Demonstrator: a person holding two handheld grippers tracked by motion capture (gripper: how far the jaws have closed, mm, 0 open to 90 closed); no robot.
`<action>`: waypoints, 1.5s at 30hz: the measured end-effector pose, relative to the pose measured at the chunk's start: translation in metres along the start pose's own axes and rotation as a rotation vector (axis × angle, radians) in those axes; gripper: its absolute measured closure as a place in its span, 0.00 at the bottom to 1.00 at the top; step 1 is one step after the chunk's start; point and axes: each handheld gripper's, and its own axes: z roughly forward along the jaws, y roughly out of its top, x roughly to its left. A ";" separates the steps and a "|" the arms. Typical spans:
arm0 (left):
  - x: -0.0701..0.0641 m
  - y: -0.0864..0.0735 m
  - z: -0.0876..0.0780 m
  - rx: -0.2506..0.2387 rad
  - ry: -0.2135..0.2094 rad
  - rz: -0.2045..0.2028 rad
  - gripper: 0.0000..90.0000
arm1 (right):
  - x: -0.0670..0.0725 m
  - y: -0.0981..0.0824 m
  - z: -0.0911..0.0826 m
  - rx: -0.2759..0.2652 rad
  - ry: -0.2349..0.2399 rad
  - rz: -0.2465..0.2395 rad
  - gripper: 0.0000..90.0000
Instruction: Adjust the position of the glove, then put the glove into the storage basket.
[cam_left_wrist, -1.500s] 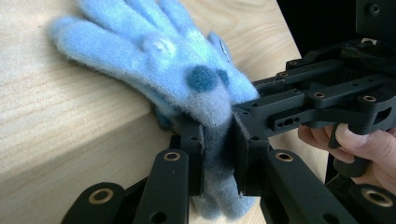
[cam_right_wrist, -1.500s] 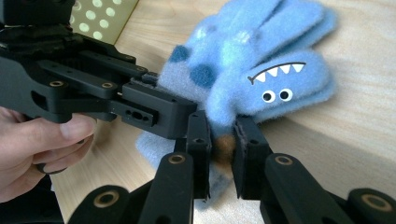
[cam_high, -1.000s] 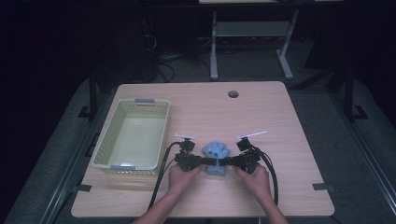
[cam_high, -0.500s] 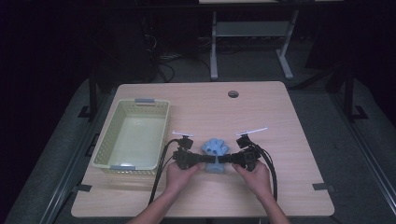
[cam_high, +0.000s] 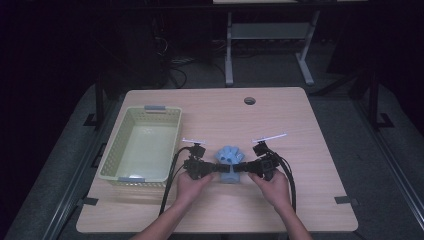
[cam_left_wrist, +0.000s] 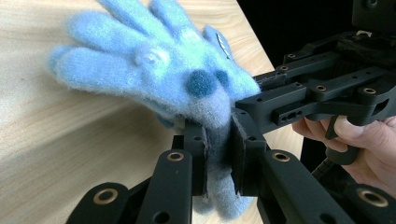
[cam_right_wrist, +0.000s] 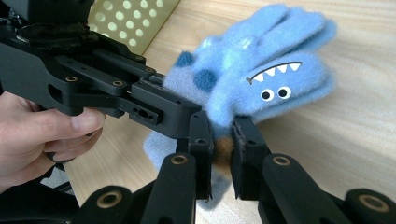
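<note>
**A:** Start from the high view. Where is the glove?

**B:** The blue fuzzy glove (cam_high: 229, 159) lies on the wooden table (cam_high: 300, 125), well to the right of the pale green basket (cam_high: 142, 145) and nearer the person's edge than the basket's far rim. The left gripper (cam_high: 214, 170) comes at it from the basket side, the right gripper (cam_high: 244, 169) from the opposite side, and their tips meet at the glove's cuff end. A hand holds each one.

**A:** And the left gripper view?

**B:** The left gripper (cam_left_wrist: 218, 154) has its jaws clamped on the glove's (cam_left_wrist: 154, 70) cuff, with fabric squeezed between the pads. The fingers of the glove spread away over the table top. The other gripper reaches in just right of the glove, held by a hand (cam_left_wrist: 359, 140).

**A:** The right gripper view?

**B:** The right gripper (cam_right_wrist: 220, 144) likewise pinches the cuff of the glove (cam_right_wrist: 252, 70), jaws drawn tight on the fabric. The glove carries a toothy mouth and two small eyes. Beyond the glove, the basket's (cam_right_wrist: 135, 21) perforated wall shows, and the other gripper crosses in from the left.
</note>
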 end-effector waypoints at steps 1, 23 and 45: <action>-0.001 0.000 -0.001 -0.001 0.000 0.002 0.87 | 0.003 0.002 -0.001 0.002 -0.005 -0.006 0.89; -0.009 0.008 -0.017 -0.009 -0.007 0.035 0.87 | 0.018 0.014 -0.008 -0.001 -0.010 -0.041 0.89; -0.017 0.025 -0.052 -0.043 -0.027 0.060 0.87 | 0.044 0.042 -0.013 -0.012 0.013 -0.091 0.89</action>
